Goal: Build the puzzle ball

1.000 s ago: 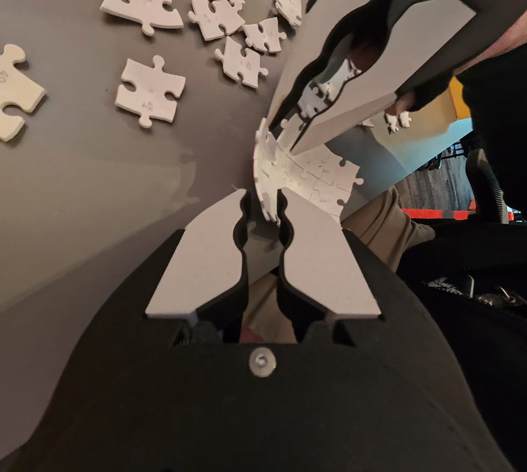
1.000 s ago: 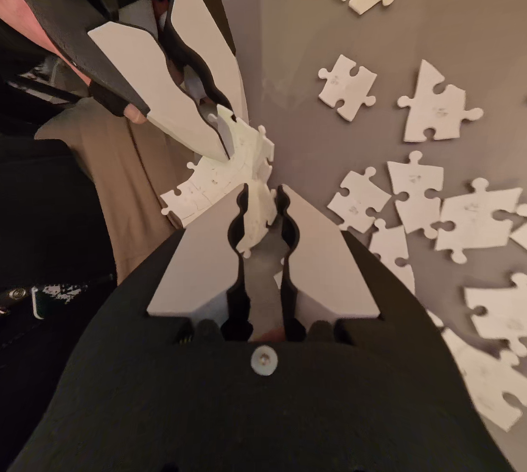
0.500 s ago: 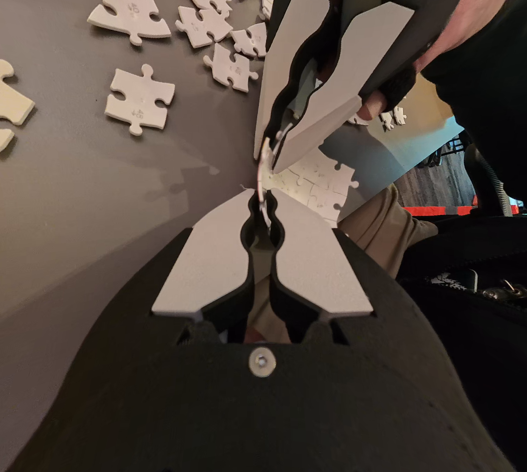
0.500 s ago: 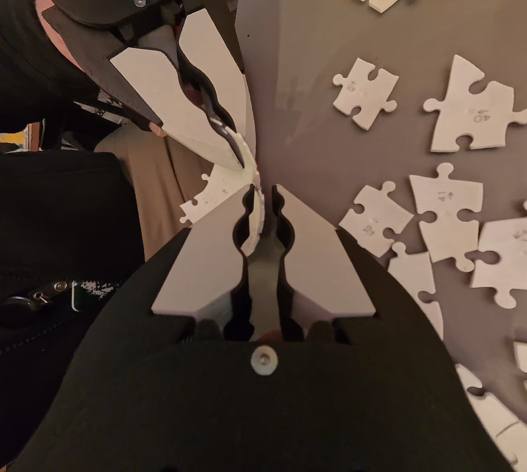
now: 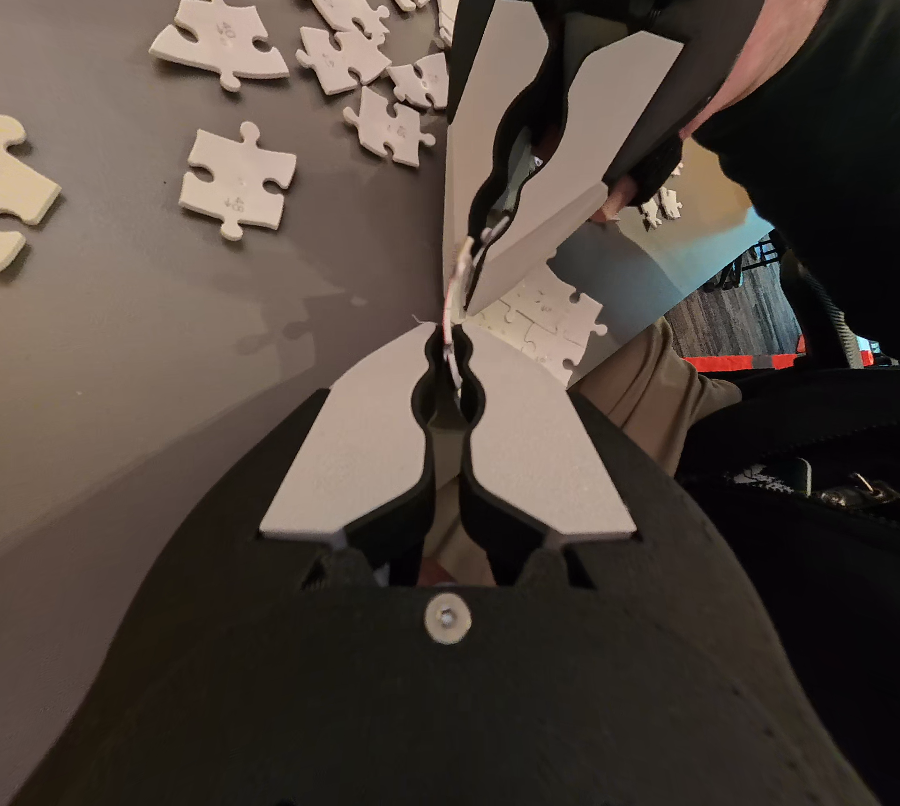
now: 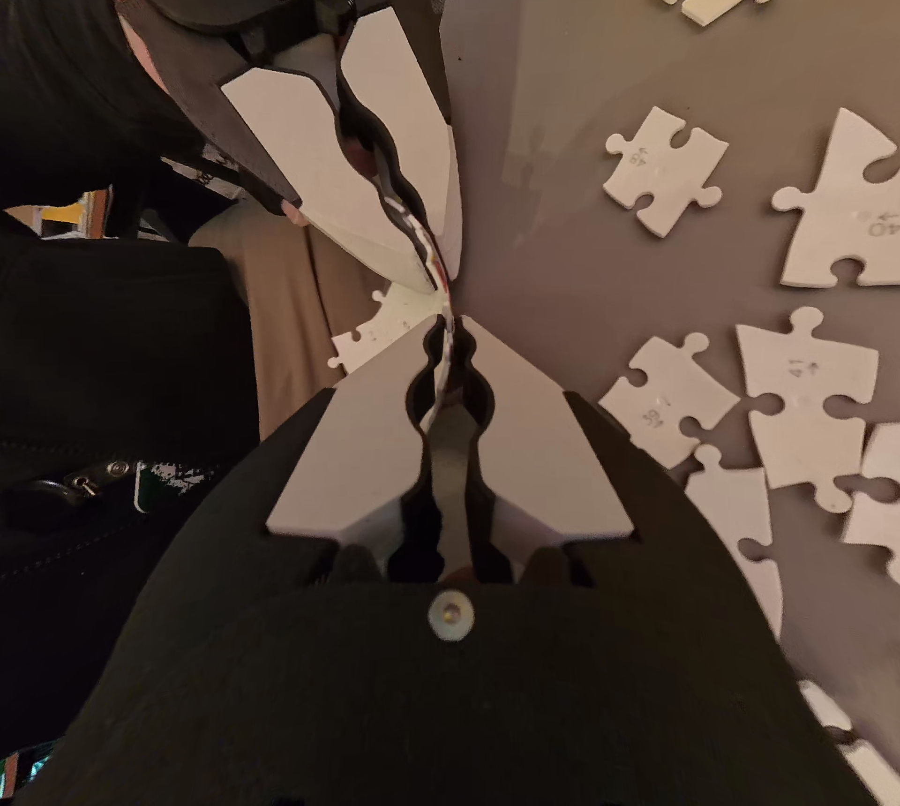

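- Left wrist view: the left gripper (image 5: 450, 334) is clamped narrow on the near rim of the curved assembled section (image 5: 545, 315), a white shell of joined pieces seen almost edge-on.
- Opposite it, the right gripper (image 5: 465, 290) pinches the far rim of that same section, so the two sets of tips nearly meet across it.
- Right wrist view: the right gripper (image 6: 450, 324) has only a thin slot between its fingers, filled by the shell's edge; the left gripper (image 6: 440, 281) bites in from above the section.
- Loose puzzle pieces (image 5: 238, 186) lie flat on the grey table (image 5: 146, 344), well apart from the section on its table side; a denser cluster (image 5: 350, 27) lies farther off, partly hidden behind the right gripper's body.
- Table surface directly beside the section is bare, with only shadows on it.
- On the section's other side the table edge (image 5: 633, 324) runs close by; past it are the person's tan trouser leg (image 5: 643, 393) and dark clothing.
- A black-gloved hand (image 5: 647, 173) grips the right tool.
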Tool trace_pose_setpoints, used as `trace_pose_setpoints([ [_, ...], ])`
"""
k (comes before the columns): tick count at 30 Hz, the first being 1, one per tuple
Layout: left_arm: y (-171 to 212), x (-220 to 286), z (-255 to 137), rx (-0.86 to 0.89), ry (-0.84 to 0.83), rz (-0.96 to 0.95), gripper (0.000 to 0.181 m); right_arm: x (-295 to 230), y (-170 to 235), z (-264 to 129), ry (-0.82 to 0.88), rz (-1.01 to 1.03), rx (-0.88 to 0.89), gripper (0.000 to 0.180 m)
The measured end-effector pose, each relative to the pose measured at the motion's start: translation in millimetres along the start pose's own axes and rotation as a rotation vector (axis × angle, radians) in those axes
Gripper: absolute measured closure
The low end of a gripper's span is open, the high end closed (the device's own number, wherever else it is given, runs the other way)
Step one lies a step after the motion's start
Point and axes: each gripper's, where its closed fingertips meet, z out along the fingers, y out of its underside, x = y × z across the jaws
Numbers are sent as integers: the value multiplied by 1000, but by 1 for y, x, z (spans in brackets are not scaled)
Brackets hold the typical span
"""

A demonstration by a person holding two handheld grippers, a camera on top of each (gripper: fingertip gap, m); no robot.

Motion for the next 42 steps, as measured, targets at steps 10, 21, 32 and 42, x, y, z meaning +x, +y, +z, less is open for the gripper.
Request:
trace_pose_setpoints([
  [10, -3, 2, 0, 10, 27, -6, 176, -4, 0, -4, -37, -8, 25, 179],
  [21, -6, 6, 0, 23, 56, 5, 172, -5, -6, -8, -43, 0, 92, 180],
  [32, -7, 14, 4, 23, 109, 0, 177, -12, -6, -11, -57, -40, 82, 180],
  [42, -7, 12, 4, 24, 107, -5, 176, -2, -16, -42, 27, -19, 191, 169],
])
